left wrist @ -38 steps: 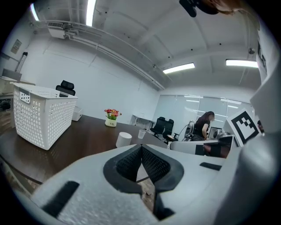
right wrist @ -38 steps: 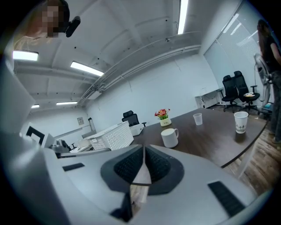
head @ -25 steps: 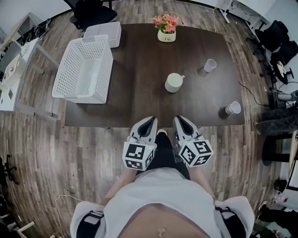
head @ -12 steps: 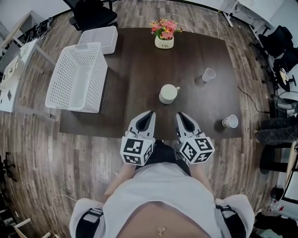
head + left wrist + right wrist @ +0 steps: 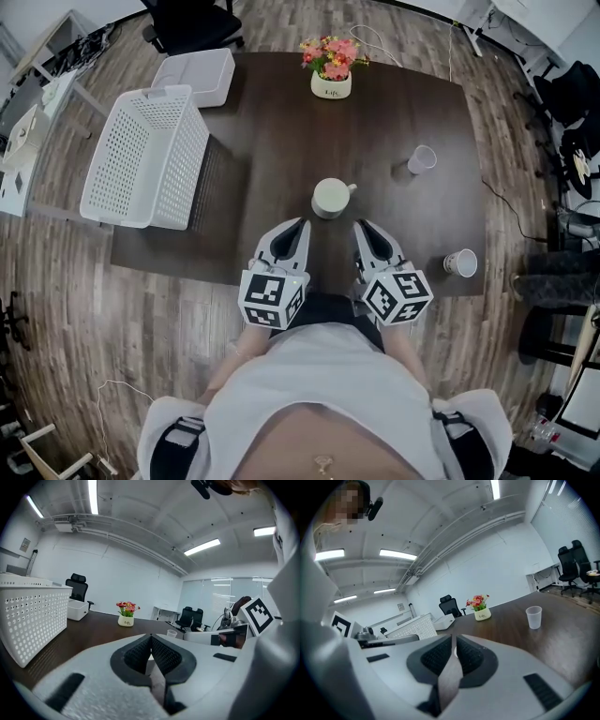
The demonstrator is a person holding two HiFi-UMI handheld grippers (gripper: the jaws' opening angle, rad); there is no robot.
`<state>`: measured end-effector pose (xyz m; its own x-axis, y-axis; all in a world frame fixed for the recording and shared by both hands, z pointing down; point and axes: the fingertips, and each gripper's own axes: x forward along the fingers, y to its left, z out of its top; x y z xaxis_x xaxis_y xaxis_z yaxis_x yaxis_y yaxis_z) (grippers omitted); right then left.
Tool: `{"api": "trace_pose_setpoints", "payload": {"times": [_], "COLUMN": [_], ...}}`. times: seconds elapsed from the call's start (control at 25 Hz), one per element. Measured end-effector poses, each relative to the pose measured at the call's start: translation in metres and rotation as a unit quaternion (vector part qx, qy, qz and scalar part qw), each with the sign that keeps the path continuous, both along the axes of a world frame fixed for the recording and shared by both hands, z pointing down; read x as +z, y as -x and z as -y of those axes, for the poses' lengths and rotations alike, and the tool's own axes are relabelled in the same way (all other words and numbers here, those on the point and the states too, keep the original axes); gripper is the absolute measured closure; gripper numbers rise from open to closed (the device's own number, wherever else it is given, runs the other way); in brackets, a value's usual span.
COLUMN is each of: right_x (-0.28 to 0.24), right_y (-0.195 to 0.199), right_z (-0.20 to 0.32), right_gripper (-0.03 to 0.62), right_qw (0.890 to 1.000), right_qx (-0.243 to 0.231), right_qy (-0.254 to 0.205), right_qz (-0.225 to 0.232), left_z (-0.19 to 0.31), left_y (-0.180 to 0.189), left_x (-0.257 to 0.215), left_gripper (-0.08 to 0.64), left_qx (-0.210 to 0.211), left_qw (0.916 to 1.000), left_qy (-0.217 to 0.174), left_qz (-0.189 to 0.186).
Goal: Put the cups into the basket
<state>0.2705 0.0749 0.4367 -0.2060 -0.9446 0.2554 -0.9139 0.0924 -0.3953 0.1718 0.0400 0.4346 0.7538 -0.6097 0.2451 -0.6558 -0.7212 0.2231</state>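
white perforated basket, cream mug, dark brown table.

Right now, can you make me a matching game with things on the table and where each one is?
Things:
1 white basket
2 mug
3 flower pot
4 paper cup

Places:
A far edge of the table
B near right corner
C left end
D around the middle

Pairs: 1-C, 2-D, 3-A, 4-B
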Motion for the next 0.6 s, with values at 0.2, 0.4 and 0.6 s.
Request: {"api": "trace_pose_setpoints", "payload": {"times": [0.2, 0.4, 0.6], "right_x": [0.007, 0.0, 0.003], "right_y": [0.0, 0.001, 0.005], "right_z": [0.017, 0.033, 0.046], "right_gripper": [0.49, 0.342, 0.201], "right_qw": [0.998, 0.987, 0.966], "right_qx": [-0.057, -0.131, -0.213], "right_qy": [0.011, 0.018, 0.036], "right_qz": [-0.025, -0.09, -0.139], "left_z": [0.013, 0.024, 0.032], "left_y": [0.005, -0.003, -0.015], "left_x": [0.008, 0.016, 0.02], "left_gripper": [0.549, 0.549, 0.549], "left_qx": [-0.019, -0.017, 0.004], "left_qw": [0.9997, 0.9996, 0.9996], "left_qy": [0.006, 0.018, 0.021], "left_qz": [0.012, 0.014, 0.016]}}
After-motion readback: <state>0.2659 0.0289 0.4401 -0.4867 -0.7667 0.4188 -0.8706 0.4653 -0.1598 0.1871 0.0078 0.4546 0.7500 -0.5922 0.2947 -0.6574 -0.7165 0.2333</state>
